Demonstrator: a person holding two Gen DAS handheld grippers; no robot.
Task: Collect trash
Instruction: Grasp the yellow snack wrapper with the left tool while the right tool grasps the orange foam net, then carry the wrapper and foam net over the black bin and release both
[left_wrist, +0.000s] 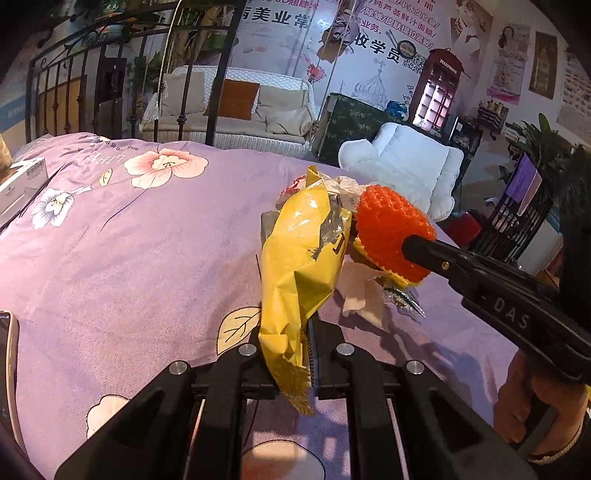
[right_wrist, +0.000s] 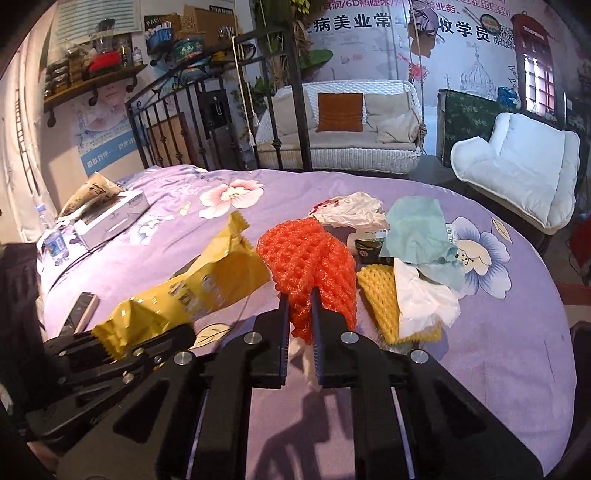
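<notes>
1. L gripper (left_wrist: 308, 354): clamped tight on the tail of the yellow bag (left_wrist: 299, 266); bag is lifted ahead of it.
2. R gripper (right_wrist: 300, 321): closed on the orange foam net (right_wrist: 310, 258).
3. Left on the bedspread (right_wrist: 498, 350), just right of R gripper: yellow net (right_wrist: 376, 291), tissue (right_wrist: 421, 295), teal paper (right_wrist: 421, 229), white plastic bag (right_wrist: 354, 210). No bin is seen; est. under half done.

Both views are fisheye: straight lines bow toward the rims and the corners fall to black. Light is soft, mixed indoor, with a pinkish cast at the left of the left wrist view. The bed (right_wrist: 517, 369) carries a dark, blurred-edged shadow just ahead of the right gripper (right_wrist: 300, 321). Glare glints on the yellow bag (left_wrist: 299, 258) and its foil lining. The bag's near end looks smeared in the right wrist view. Background posters are soft but legible.
</notes>
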